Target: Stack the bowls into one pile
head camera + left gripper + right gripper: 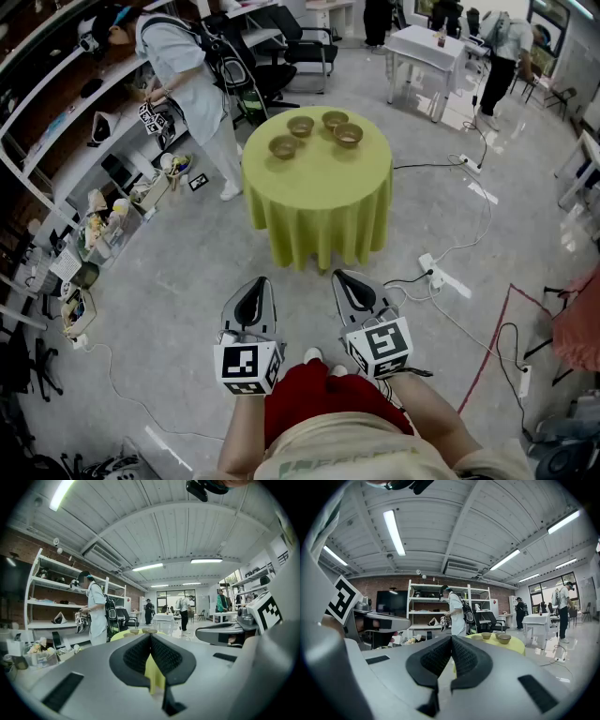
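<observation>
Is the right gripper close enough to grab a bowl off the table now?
Probably not yet. The right gripper, jaws shut, hangs far from the table, with open floor between. Nothing blocks the bowls; the person would need to step closer.

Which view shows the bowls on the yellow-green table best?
The head view: all four bowls show from above, unstacked on the table. Both gripper views show them only small, distant and side-on, so they are hard to count.
</observation>
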The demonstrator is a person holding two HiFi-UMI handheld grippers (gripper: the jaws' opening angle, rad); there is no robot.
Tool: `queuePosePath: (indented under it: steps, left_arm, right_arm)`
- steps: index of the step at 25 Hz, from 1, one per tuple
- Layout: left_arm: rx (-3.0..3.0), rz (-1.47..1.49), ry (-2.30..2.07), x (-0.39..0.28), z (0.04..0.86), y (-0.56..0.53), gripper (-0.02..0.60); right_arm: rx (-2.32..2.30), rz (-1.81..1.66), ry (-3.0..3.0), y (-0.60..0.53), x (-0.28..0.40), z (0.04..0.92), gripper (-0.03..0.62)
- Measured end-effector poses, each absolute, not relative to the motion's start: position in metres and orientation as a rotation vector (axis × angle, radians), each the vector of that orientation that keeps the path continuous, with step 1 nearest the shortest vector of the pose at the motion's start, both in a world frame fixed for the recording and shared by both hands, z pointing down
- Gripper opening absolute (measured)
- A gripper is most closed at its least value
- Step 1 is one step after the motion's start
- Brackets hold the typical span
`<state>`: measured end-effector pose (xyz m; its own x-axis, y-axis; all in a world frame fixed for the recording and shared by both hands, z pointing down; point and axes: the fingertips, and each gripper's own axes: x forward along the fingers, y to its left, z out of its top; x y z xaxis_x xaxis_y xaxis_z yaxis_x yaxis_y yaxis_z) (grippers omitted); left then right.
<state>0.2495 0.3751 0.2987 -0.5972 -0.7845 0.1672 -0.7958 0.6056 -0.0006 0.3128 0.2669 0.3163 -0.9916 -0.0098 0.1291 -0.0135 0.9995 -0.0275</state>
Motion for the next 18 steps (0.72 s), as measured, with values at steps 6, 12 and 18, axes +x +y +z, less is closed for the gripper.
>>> queuePosePath:
  steps: [6,12,18]
  left_arm:
    - [1.320,0.108,-2.675,0.245,0.306,0.365,0.023]
    - [1.305,0.103,-2.669,0.229,0.317,0.359,0.023]
    - [1.320,0.062,-2.655,0.182,0.325,0.342,0.023]
  right_arm:
    - [0.022,0.040,-3.007,0.257,0.308,0.325,0.036]
    - [0.051,0.114,-2.978,0.249,0.298,0.342,0.037]
    - [0.114,0.112,-2.959,0.226,0.260,0.352,0.037]
